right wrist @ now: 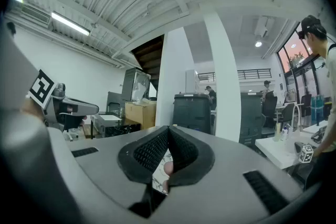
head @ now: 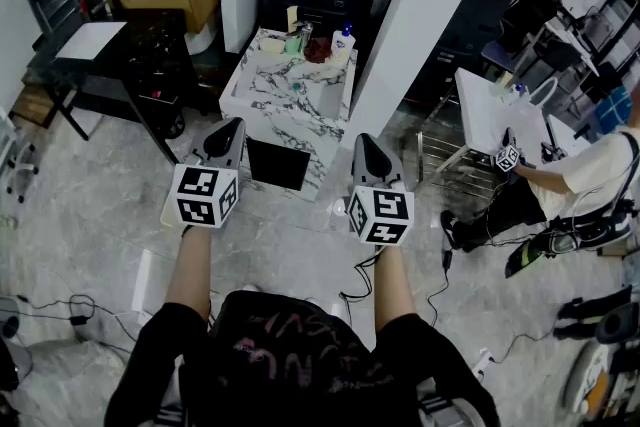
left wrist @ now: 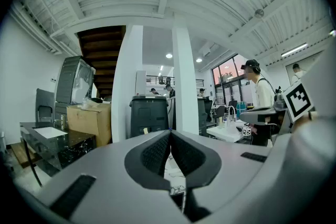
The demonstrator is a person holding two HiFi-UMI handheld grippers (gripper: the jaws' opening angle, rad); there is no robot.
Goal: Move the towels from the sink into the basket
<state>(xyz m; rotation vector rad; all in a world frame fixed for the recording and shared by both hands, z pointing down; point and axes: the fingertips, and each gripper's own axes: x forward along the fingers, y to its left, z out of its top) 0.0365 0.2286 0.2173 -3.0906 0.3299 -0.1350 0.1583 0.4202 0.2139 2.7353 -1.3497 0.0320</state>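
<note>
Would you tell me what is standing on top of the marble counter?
At the far end of the marble counter stand a white bottle with a blue cap, a dark red bowl and pale items too small to name. Nothing covers the top.

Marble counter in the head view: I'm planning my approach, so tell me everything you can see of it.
The marble counter is a white block with grey veining. It stands upright on the grey floor beside a white pillar. Its near face has a dark square opening. Small bottles and a dark red bowl sit along its far edge, and a small teal item lies mid-top.
</note>
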